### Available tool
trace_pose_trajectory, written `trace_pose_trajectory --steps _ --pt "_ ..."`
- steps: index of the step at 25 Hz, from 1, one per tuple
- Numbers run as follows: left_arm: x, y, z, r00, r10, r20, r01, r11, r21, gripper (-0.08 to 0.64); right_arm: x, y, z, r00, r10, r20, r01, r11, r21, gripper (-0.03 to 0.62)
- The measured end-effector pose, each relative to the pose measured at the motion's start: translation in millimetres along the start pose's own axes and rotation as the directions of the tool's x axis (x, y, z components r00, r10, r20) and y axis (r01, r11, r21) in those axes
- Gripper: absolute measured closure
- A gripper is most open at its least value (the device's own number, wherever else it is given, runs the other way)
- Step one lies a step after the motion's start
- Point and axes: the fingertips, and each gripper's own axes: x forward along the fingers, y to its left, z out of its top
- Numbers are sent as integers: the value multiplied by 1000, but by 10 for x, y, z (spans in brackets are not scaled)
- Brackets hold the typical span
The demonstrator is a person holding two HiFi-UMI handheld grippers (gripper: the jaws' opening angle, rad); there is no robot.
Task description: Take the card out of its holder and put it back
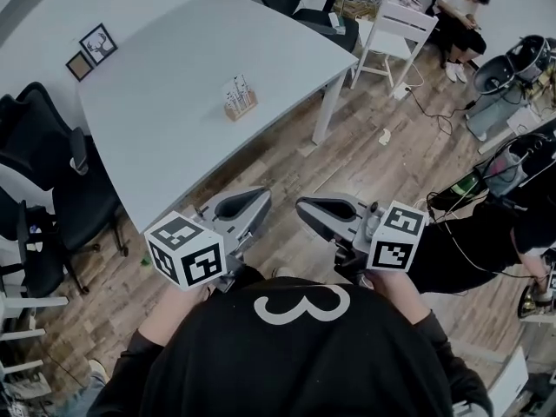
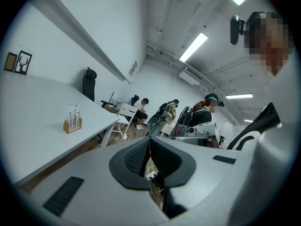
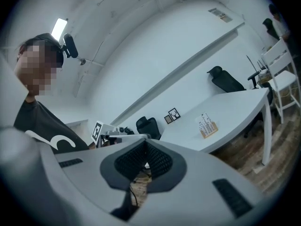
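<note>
A black shirt [image 1: 304, 363] fills the bottom of the head view, with a large white "3" [image 1: 300, 305] printed on it, the only writing that can be read. Just beyond it, both tools hang off the near edge of the white table [image 1: 174, 120], above the wood floor [image 1: 382, 172].

The left gripper [image 1: 248, 205] has its jaws pressed together with nothing between them; its own view shows the dark ribbed pads [image 2: 136, 157] meeting at the tip. The right gripper [image 1: 317, 211] is likewise closed and empty, pads [image 3: 157, 161] touching. Each carries a cube with black-and-white square markers [image 1: 185, 250].

The card [image 1: 235, 89] stands upright in its wooden holder [image 1: 242, 105] towards the table's far right edge, well apart from both tools. It is white with thin dark vertical marks; any print on it is too small to read.

At the table's far left corner two small framed pictures [image 1: 97, 43] lean at the wall. Black office chairs [image 1: 43, 172] stand left of the table, a white chair [image 1: 395, 29] beyond its far right corner, and past that a person [image 1: 460, 11] sits.
</note>
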Motion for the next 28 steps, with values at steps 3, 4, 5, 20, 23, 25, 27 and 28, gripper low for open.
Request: trace_pose_trajectory --steps 3,4,5,20,23,25,27,28 --pt "-7 54 13 1000 19 7 -19 1000 3 545 40 -41 26 1000 19 -5 -19 1000 -3 581" --pt "-8 81 23 1000 24 11 -24 1000 -1 545 59 -63 43 1000 22 -5 -22 1000 -4 581" --pt "-9 106 30 1000 28 14 -28 1000 -5 545 80 -82 57 1000 25 -5 -25 1000 -3 581" --pt "252 897 384 999 48 2 -48 998 -39 545 587 -708 451 999 40 -5 -40 998 43 581" --pt "312 1110 465 998 57 -12 -57 997 -45 545 732 -875 506 999 40 -8 -39 997 63 581" --pt "356 1247 514 998 61 -19 -62 997 -47 545 830 -985 536 999 46 -7 -45 996 81 581" --pt "404 1386 533 997 64 -30 -66 996 -53 545 920 -1091 548 999 53 -10 -52 994 96 581" --pt "428 1457 535 997 66 -37 -68 996 -58 545 964 -1144 550 998 54 -13 -53 993 102 581"
